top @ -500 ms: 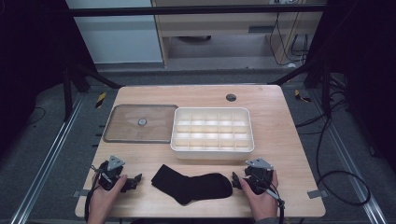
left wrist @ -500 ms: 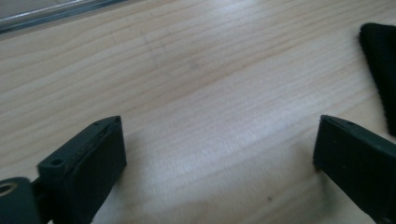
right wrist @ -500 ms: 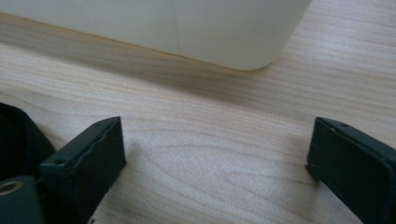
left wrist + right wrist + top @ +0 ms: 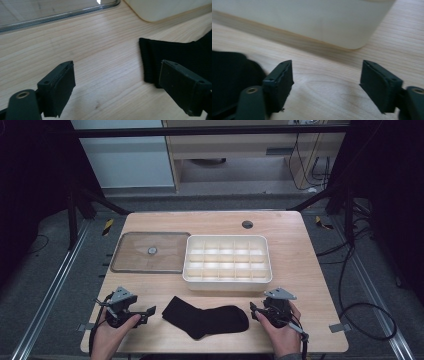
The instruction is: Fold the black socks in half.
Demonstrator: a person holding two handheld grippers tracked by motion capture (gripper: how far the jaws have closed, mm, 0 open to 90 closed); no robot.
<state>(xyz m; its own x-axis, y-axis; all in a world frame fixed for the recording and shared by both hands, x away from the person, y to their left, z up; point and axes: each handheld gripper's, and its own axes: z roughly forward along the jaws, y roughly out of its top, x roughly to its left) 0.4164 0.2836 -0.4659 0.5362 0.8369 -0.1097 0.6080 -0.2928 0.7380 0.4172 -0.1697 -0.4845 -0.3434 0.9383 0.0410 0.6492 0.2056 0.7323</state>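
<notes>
My left tool (image 4: 146,312) sits low on the counter (image 4: 305,270) with its jaws spread wide and nothing between them. In the left gripper view, bare wood lies in the gap, and the ribbed cuff end of the black sock (image 4: 175,57) lies just beside the far jaw, which covers part of its edge from this angle; I cannot tell whether they touch. From the high view, this tool points toward the sock's cuff end at the left, with my left hand (image 4: 107,337) behind it.

My right tool (image 4: 255,312) is also spread wide and holds nothing. In the right gripper view, plain wood shows between the jaws, and the sock's toe end (image 4: 234,75) lies beside the nearer jaw at the left of that view. From above, this tool sits just off the sock's right end, my right hand (image 4: 280,335) wrapped round it, a cable trailing back toward the counter's edge.

The sock (image 4: 205,317) lies flat on the counter's near part, between the two tools, bent slightly at the heel.

Just beyond it stands a white divided tray (image 4: 227,279), its compartments empty. Left of the tray, nearly touching it, a clear flat lid (image 4: 150,265) with a small round knob lies on the wood. Near the far edge there is a round hole (image 4: 247,224).
</notes>
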